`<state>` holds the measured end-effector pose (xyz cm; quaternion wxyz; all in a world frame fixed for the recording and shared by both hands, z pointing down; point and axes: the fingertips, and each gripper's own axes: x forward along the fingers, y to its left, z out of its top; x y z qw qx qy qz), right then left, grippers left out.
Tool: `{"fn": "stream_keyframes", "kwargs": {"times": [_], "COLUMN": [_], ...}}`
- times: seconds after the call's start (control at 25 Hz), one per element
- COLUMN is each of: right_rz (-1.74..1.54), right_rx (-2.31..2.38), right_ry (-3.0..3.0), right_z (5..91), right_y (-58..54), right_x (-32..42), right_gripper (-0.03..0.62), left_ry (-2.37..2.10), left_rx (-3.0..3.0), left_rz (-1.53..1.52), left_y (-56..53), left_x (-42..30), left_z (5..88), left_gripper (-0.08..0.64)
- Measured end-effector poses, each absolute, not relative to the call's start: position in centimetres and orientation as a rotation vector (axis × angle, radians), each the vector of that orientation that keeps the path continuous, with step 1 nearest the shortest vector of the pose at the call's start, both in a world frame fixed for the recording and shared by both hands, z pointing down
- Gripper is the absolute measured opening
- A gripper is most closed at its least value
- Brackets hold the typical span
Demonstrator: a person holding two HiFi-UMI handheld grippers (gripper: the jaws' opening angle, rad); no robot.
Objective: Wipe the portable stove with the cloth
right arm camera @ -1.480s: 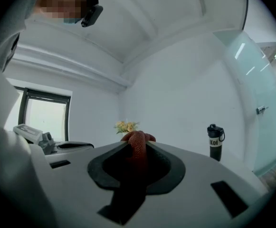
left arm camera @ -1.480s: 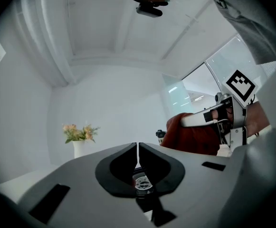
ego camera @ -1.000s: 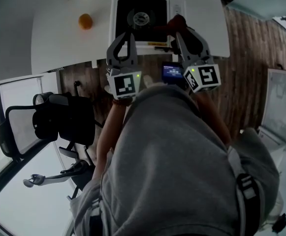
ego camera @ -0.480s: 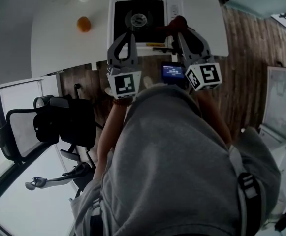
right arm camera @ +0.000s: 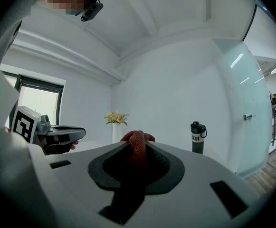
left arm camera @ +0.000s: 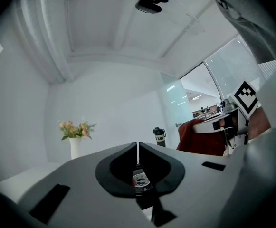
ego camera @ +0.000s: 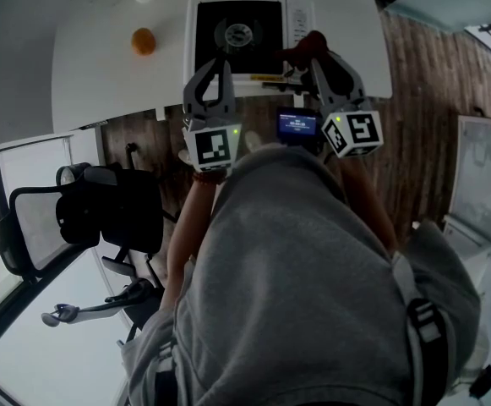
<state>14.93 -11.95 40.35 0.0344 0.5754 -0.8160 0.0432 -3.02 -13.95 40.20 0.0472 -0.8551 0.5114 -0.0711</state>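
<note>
1. My right tool (right arm camera: 138, 152) has its jaws clamped on the cloth (right arm camera: 136, 140), a red fold bunching up above them.
2. At the left I see the left tool (right arm camera: 80, 133) pointing inward, its marker cube (right arm camera: 23, 123) behind it.
3. Further back stand a vase of flowers (right arm camera: 116, 122) and, to the right, a dark bottle (right arm camera: 197, 137).
4. A window (right arm camera: 40, 103) shows at the left.

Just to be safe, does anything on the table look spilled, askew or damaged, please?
Nothing stands out: the portable stove sits square on the table, the cloth is clamped in the right gripper, and an orange lies apart, left of it.
</note>
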Motion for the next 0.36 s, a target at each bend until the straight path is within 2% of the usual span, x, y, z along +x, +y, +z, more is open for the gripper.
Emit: {"fn": "stream_keyframes", "kwargs": {"times": [0.36], "right_rz": [0.117], "right_rx": [1.837], "right_ry": [-2.446], "right_z": [40.8], "right_y": [-13.2], "right_x": [17.6], "right_gripper": [0.077], "left_ry": [1.57], "left_rx": [-2.601], "left_rz": [-0.254], "left_y": [-14.1], "left_x": [-3.7], "left_z": [40.7], "left_gripper": [0.038]}}
